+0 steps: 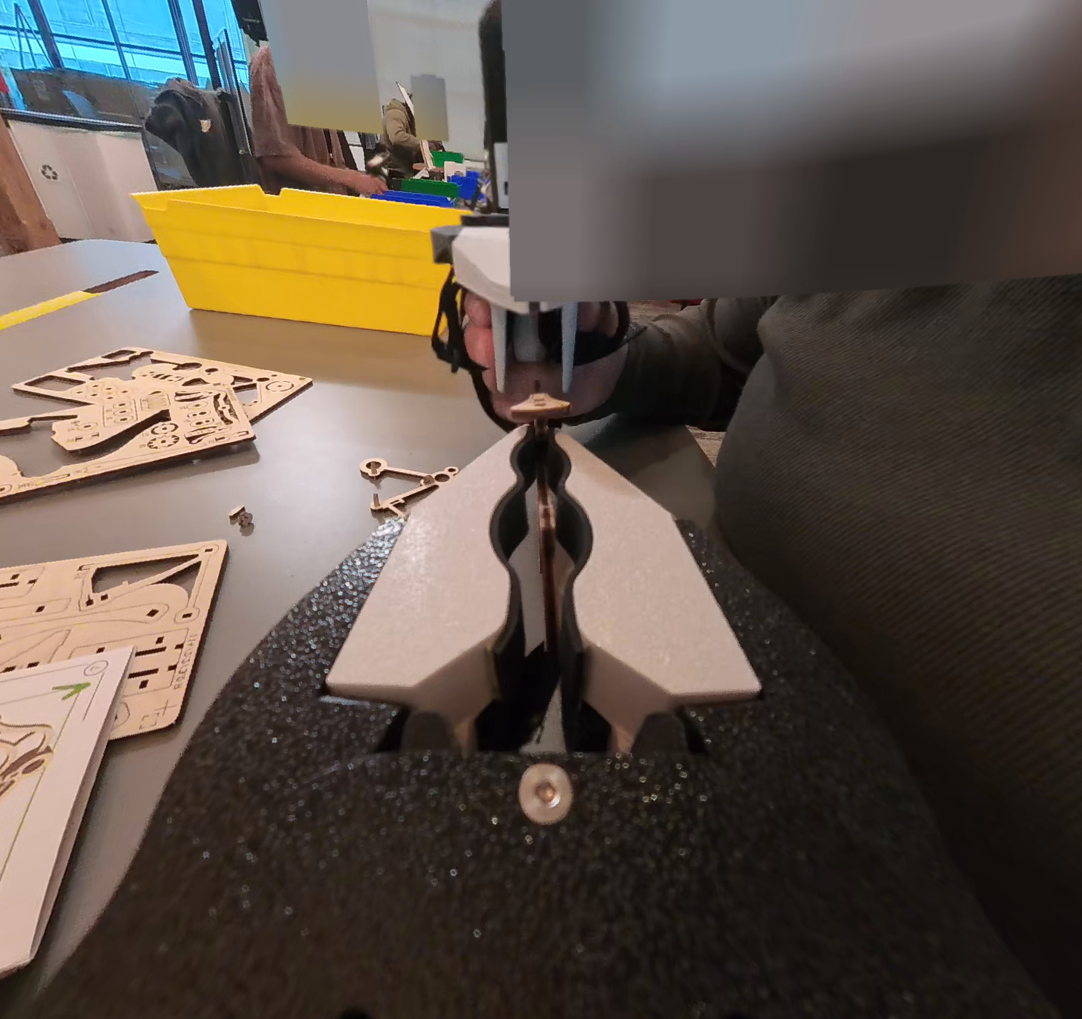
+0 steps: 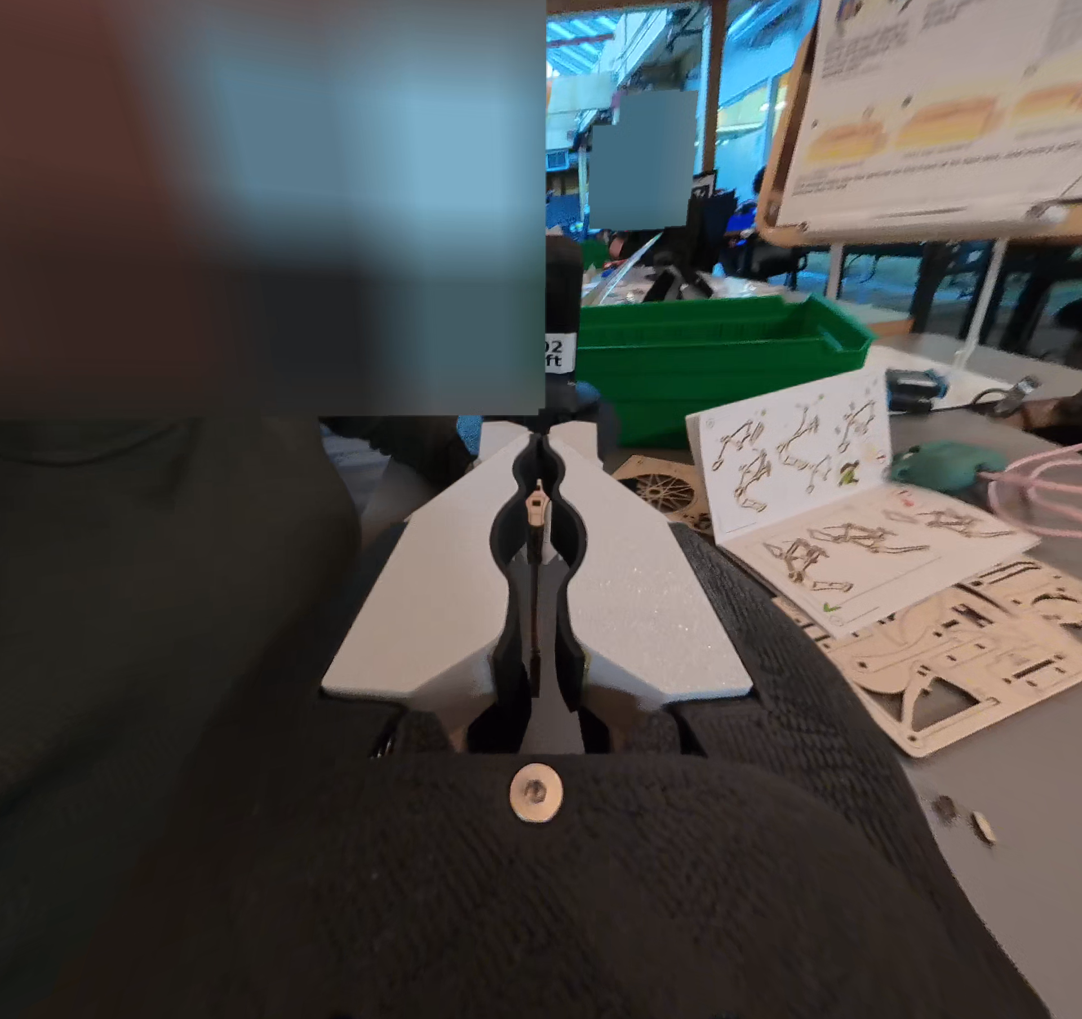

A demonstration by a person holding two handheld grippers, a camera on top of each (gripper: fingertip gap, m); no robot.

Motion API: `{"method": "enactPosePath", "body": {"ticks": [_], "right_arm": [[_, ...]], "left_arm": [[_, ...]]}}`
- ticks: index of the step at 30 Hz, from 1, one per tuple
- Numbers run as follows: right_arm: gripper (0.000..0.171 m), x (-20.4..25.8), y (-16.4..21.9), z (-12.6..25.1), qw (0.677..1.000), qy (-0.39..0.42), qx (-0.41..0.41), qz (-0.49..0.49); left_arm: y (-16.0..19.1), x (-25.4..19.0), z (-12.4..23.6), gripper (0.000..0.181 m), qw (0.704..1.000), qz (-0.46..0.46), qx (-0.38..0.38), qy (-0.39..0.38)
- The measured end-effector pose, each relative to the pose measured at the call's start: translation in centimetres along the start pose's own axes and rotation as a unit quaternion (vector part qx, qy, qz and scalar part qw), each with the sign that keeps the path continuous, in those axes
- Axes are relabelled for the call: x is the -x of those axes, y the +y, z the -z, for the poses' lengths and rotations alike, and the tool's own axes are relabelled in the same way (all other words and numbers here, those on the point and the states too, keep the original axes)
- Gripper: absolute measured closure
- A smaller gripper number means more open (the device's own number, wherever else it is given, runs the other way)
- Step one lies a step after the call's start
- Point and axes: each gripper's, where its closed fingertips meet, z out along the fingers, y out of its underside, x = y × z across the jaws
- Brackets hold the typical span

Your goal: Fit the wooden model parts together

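Observation:
In the left wrist view my left gripper [image 1: 541, 435] is shut on a thin wooden strip [image 1: 547, 523], seen edge-on between the grey fingers. A small wooden cross piece [image 1: 538, 404] sits at the strip's far end, just past my fingertips. The right gripper [image 1: 534, 347] faces mine from beyond, its pale fingers just above that piece, with a hand behind it. In the right wrist view my right gripper [image 2: 541, 441] is shut on a thin dark wooden strip [image 2: 534, 569] with a pale end. The two grippers meet tip to tip above the table.
On the left lie punched wooden sheets [image 1: 158, 400], a booklet [image 1: 47, 757], a loose wooden linkage [image 1: 410, 482] and a yellow bin [image 1: 293, 265]. On the right lie an open instruction booklet [image 2: 819, 499], a wooden sheet [image 2: 966, 651] and a green bin [image 2: 720, 359]; a clipboard stand [image 2: 937, 84] rises behind. Tip to tip, the grippers are about 5 cm apart.

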Motion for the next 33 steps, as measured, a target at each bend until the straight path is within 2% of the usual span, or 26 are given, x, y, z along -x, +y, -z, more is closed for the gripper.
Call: {"method": "enactPosePath", "body": {"ticks": [3,7,9,11,15,16,18,20,22,23,26,30,33], "right_arm": [[0.171,0.0,2.4,-0.8,0.998,-0.01,0.062,-0.019],[0.171,-0.2,-0.4,-0.3,1.0,0.006,-0.011,-0.001],[0.171,-0.3,0.6,-0.4,1.0,0.014,0.013,0.015],[0.171,-0.1,2.5,-1.0,0.998,-0.015,0.046,-0.027],[0.171,-0.5,-1.0,-0.2,0.999,0.013,-0.04,0.005],[0.171,-0.5,-0.6,-0.4,0.999,0.018,-0.027,0.017],[0.171,-0.4,2.7,-1.3,0.999,0.002,0.052,-0.009],[0.171,-0.8,1.7,-1.0,0.999,-0.007,0.017,-0.038],[0.171,-0.9,-0.7,-0.2,0.999,0.003,-0.044,-0.015],[0.171,-0.7,-0.8,-0.1,0.999,0.0,-0.05,-0.009],[0.171,-0.7,2.7,-1.0,0.999,-0.017,0.029,-0.032],[0.171,-0.9,-0.1,-0.1,0.999,-0.014,-0.044,-0.029],[0.171,-0.8,2.8,-0.5,0.999,-0.015,0.023,-0.024]], "left_arm": [[0.2,0.0,0.0,0.181,1.0,0.0,0.006,-0.001],[0.1,0.0,-0.1,0.181,1.0,-0.001,0.003,0.0],[-0.1,0.1,0.0,0.181,1.0,0.006,-0.002,-0.002],[0.3,0.2,0.0,0.181,1.0,0.01,0.012,-0.002],[0.0,0.2,0.0,0.181,1.0,0.008,0.0,-0.004],[-0.1,0.3,0.1,0.181,1.0,0.012,-0.003,-0.005],[-0.1,0.4,0.1,0.181,1.0,0.017,-0.004,-0.005],[-0.1,0.2,0.1,0.181,1.0,0.009,-0.003,-0.005],[0.0,0.2,0.1,0.181,1.0,0.011,-0.001,-0.006],[-0.1,0.3,0.1,0.181,1.0,0.014,-0.003,-0.006],[-0.1,0.5,0.2,0.181,1.0,0.02,-0.004,-0.008],[-0.1,0.4,0.2,0.181,1.0,0.019,-0.004,-0.007],[0.1,0.5,0.3,0.181,1.0,0.025,0.002,-0.008]]}}
